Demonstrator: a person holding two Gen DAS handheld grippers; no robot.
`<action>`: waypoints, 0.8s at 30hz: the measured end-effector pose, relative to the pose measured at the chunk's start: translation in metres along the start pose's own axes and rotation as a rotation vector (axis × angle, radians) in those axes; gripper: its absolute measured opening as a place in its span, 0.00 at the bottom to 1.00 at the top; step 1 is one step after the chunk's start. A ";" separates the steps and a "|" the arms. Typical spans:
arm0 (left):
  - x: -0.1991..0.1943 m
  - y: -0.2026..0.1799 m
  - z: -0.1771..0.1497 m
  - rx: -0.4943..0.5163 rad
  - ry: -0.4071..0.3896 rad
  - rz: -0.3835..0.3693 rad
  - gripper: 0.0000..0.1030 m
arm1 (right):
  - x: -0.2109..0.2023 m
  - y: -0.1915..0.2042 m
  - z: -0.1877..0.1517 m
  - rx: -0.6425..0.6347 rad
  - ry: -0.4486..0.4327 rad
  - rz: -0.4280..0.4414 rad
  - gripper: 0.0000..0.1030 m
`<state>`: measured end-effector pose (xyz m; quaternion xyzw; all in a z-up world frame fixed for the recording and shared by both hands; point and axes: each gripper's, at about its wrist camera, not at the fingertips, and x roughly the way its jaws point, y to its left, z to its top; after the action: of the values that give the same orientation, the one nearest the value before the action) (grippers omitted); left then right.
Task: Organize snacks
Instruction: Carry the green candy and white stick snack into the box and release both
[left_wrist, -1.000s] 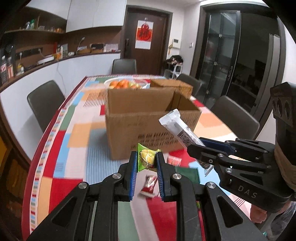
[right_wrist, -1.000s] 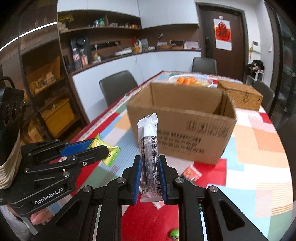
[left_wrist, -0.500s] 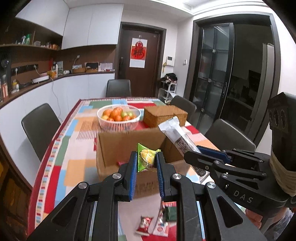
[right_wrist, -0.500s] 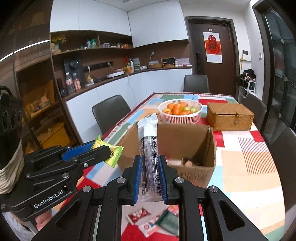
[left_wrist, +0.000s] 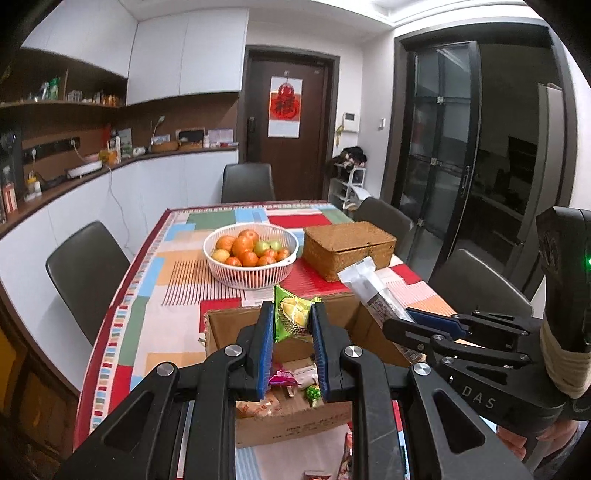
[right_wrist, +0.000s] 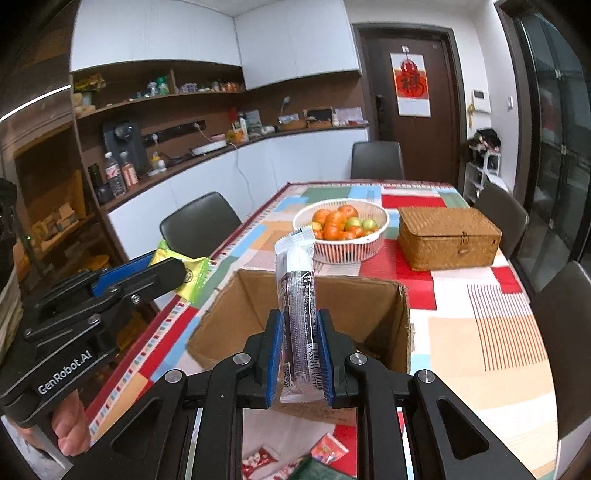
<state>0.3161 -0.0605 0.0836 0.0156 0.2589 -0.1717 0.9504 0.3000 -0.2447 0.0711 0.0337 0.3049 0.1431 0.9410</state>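
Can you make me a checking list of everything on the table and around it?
Surface: patchwork tablecloth covers the table.
Job's things: open cardboard box holds small snack packets; green durian snack packet and white-and-black snack bar are held above it.
Clutter: loose snack packets lie on the table before the box; white fruit basket and closed wicker box stand behind it.
Grippers: left tool shut on the durian packet; right tool shut on the snack bar.
Cables: white cable hangs from the counter.
Surroundings: dark chairs, brown door, shelves.
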 end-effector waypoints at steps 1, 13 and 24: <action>0.007 0.001 0.001 -0.001 0.014 0.002 0.20 | 0.006 -0.003 0.002 0.011 0.011 0.000 0.19; 0.074 0.014 -0.006 -0.043 0.185 0.015 0.26 | 0.054 -0.029 -0.002 0.086 0.125 -0.058 0.19; 0.027 -0.001 -0.016 0.053 0.117 0.067 0.47 | 0.030 -0.021 -0.010 0.051 0.071 -0.085 0.42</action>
<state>0.3298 -0.0678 0.0559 0.0592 0.3085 -0.1454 0.9382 0.3225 -0.2562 0.0434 0.0396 0.3428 0.0962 0.9336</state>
